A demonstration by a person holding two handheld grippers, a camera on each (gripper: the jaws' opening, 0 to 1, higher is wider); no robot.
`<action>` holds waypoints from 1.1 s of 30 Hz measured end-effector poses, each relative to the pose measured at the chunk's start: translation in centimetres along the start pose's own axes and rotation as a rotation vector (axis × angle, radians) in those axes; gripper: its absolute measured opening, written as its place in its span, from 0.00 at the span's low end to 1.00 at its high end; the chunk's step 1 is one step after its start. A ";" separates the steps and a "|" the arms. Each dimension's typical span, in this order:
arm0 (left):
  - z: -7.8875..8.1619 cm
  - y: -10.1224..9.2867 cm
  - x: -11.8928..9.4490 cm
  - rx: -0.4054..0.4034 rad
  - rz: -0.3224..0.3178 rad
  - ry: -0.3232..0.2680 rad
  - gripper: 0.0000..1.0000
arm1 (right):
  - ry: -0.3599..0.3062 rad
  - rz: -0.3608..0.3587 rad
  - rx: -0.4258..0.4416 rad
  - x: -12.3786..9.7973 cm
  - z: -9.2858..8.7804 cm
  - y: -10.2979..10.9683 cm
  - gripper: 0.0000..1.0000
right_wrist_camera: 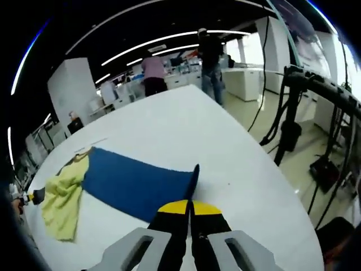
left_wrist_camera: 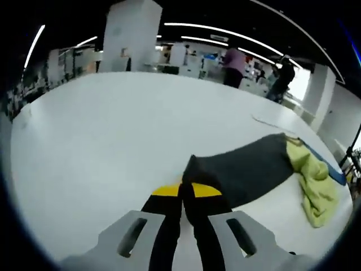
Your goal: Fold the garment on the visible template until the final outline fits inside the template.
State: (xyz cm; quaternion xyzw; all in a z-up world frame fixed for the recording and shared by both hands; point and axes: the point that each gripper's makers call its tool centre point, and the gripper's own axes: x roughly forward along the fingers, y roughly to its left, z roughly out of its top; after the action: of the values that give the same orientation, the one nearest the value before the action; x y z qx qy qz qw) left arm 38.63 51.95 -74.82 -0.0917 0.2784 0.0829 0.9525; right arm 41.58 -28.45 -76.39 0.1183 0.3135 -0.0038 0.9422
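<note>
In the left gripper view, the left gripper point(left_wrist_camera: 183, 195) rises from the bottom with its two black jaws pressed together, and the yellow tips are clamped on the near corner of a dark cloth garment point(left_wrist_camera: 242, 169). In this view the garment looks dark grey, and it stretches away to the right over the large white table point(left_wrist_camera: 113, 141), with the held corner lifted a little from the surface. At the far end of the garment a crumpled pale yellow cloth point(left_wrist_camera: 313, 180) lies on the table, touching it, and a thin blue strip point(left_wrist_camera: 327, 166) shows along the edge just beside the yellow cloth. In the right gripper view, the right gripper point(right_wrist_camera: 190, 210) also has its jaws closed together, and they pinch the other near corner of the same garment point(right_wrist_camera: 135, 183), which here looks blue and lies flat on the white table point(right_wrist_camera: 186, 130), running to the left. The pinched edge stands up as a thin dark fold just above the yellow tips. The yellow cloth point(right_wrist_camera: 63, 197) lies at the left end of the garment, touching it. Behind the table two persons point(right_wrist_camera: 152, 73) stand near white counters. On the right side of this view, black stands and cables point(right_wrist_camera: 293, 118) are on the floor beside the table.
</note>
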 end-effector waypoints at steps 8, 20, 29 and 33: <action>0.7 -0.9 -0.9 0.112 -0.035 -0.018 0.24 | 0.021 0.000 -0.032 -0.5 -0.1 0.3 0.11; 1.6 -5.7 -2.2 0.149 -0.206 -0.071 0.46 | 0.072 0.172 -0.131 -1.4 -1.5 6.0 0.56; 0.5 -10.5 -3.1 0.297 -0.356 -0.063 0.55 | 0.109 0.281 -0.224 -1.9 -2.5 10.6 0.74; -0.5 -12.9 -3.4 0.380 -0.425 -0.049 0.56 | 0.118 0.330 -0.247 -2.2 -2.8 12.7 0.75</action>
State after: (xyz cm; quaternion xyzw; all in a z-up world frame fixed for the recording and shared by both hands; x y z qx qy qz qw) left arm 38.25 39.02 -71.71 0.0340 0.2403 -0.1702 0.9550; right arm 39.15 -15.66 -74.45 0.0516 0.3427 0.1959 0.9173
